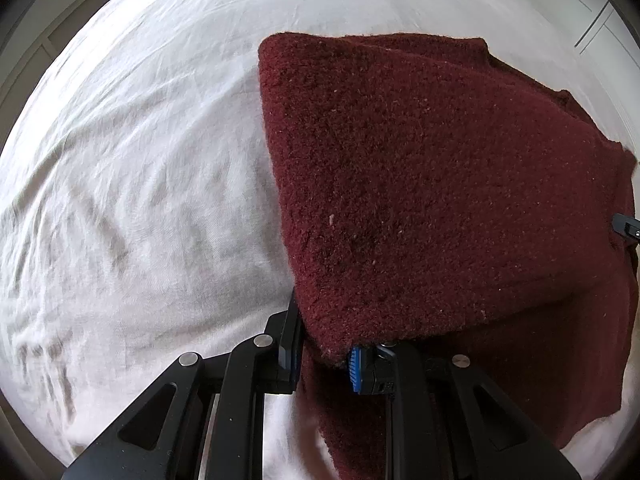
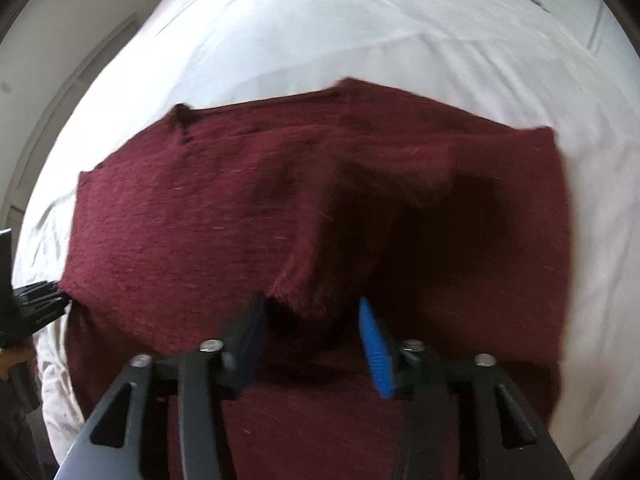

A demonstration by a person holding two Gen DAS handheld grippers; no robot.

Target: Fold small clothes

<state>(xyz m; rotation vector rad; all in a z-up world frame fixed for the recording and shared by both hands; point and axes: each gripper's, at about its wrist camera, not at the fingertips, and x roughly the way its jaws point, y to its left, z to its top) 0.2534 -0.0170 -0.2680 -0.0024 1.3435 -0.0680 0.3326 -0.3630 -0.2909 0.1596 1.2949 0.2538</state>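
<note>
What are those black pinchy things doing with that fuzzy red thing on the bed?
A person is folding a dark red fuzzy knit garment on a white bed sheet, with a pinching tool in each hand. The left tool is clamped on a folded corner of the knit. The right tool stands open: a lifted edge of the garment sits between its fingers, but they are not pressing on it.

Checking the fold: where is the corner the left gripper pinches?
In the left wrist view, low centre: the left gripper pinches the maroon sweater's near corner above the white sheet.
</note>
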